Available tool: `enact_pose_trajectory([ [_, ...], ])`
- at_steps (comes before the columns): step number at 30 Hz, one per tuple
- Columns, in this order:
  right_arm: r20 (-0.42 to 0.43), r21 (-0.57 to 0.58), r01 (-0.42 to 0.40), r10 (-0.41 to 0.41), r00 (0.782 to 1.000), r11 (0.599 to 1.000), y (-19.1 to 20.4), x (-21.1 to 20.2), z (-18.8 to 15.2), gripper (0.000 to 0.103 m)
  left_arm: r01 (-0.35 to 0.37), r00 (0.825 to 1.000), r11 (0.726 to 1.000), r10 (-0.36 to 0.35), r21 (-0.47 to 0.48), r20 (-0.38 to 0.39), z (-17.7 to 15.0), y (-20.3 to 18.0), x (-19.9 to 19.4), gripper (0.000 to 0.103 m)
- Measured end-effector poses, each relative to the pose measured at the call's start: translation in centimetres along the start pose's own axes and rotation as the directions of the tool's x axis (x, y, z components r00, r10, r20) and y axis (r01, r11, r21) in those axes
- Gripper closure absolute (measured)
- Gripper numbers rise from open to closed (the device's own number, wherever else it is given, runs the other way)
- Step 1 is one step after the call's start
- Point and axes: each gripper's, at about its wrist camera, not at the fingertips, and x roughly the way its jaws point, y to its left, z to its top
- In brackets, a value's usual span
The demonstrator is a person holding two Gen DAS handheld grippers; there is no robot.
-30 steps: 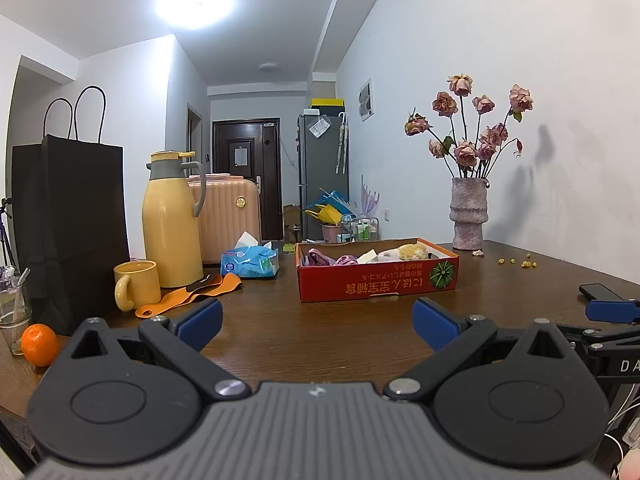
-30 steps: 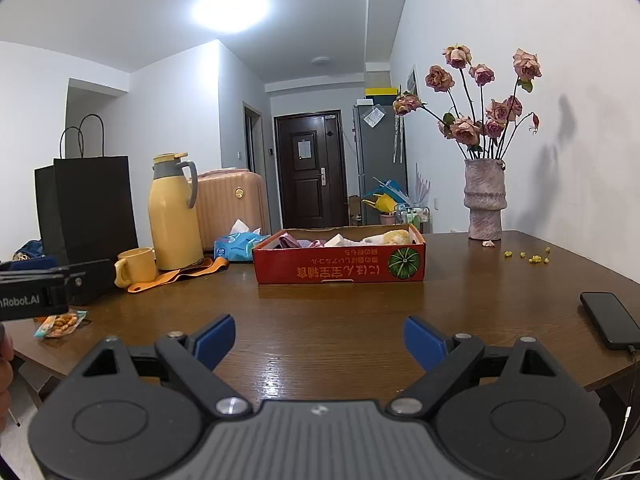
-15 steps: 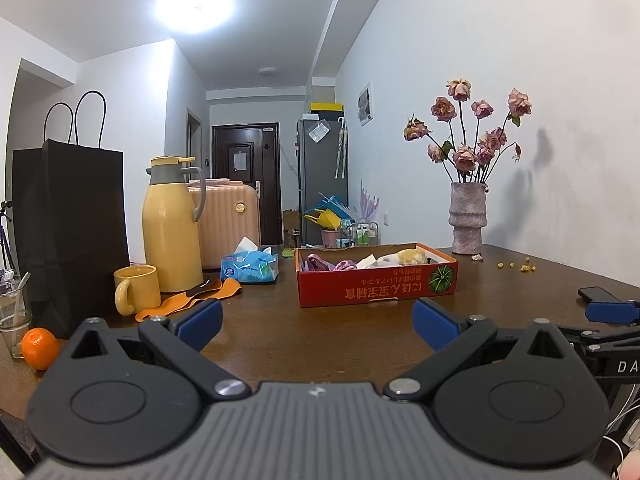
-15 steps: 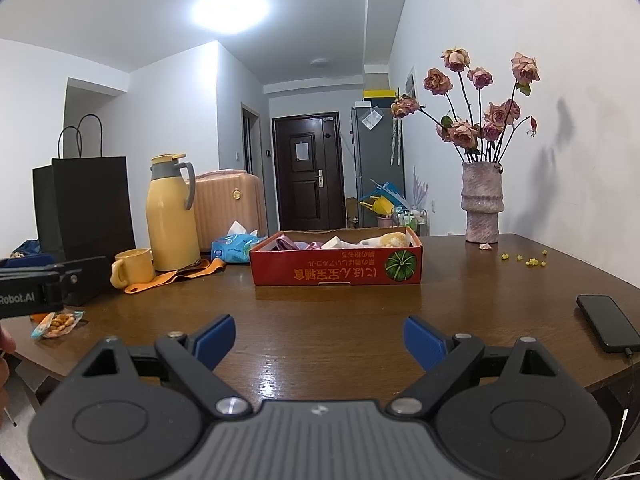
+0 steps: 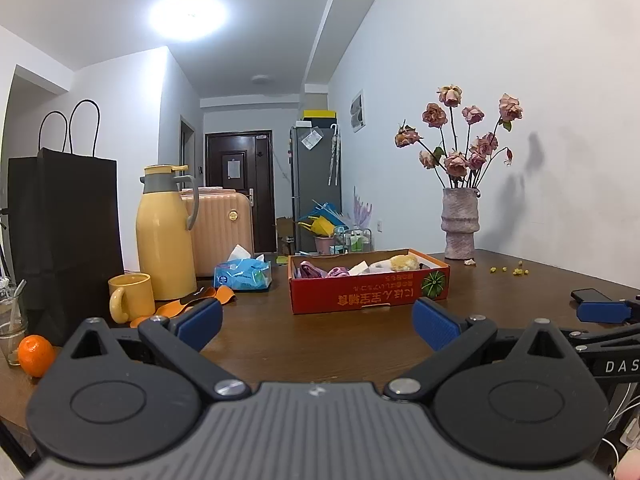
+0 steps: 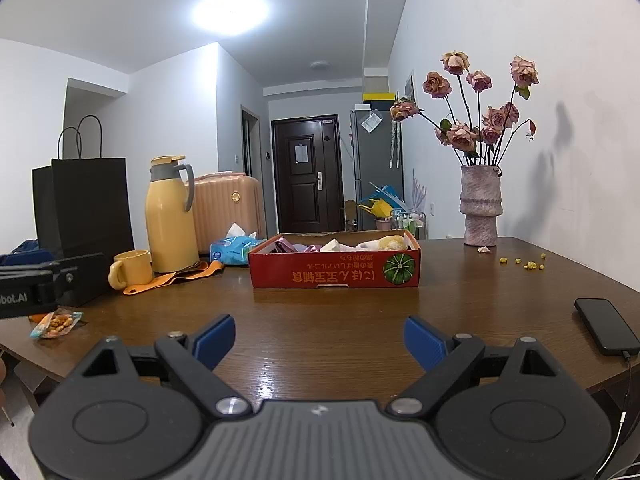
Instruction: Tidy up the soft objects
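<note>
From the left wrist, the left gripper (image 5: 316, 326) hovers low over the brown wooden counter (image 5: 320, 344), its blue-padded fingers (image 5: 199, 319) spread wide with nothing between them. Ahead, mid-counter, sits a shallow red cardboard box (image 5: 368, 292) with a green pumpkin printed on its front. Soft objects (image 5: 360, 267) lie heaped inside: purple and pink fabric at the left, white pieces in the middle, a fuzzy yellow lump at the right. A blue tissue pack (image 5: 243, 274) lies just left of the box.

From the right wrist, the right gripper (image 6: 319, 340) also has its fingers (image 6: 425, 340) wide apart and empty. The same box (image 6: 334, 272) stands straight ahead, its contents (image 6: 340, 245) peeking over the rim. A black phone (image 6: 606, 326) rests near the counter's right edge.
</note>
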Motion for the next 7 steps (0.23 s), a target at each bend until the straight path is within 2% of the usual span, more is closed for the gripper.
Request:
enact_pose_trajectory([
  [7,-0.004,0.002,0.001,-0.001,1.000,1.000,-0.17,0.05,-0.08,0.012,0.001,1.000,1.000,-0.001,-0.006,-0.005,0.00,0.17,0.06,0.000],
])
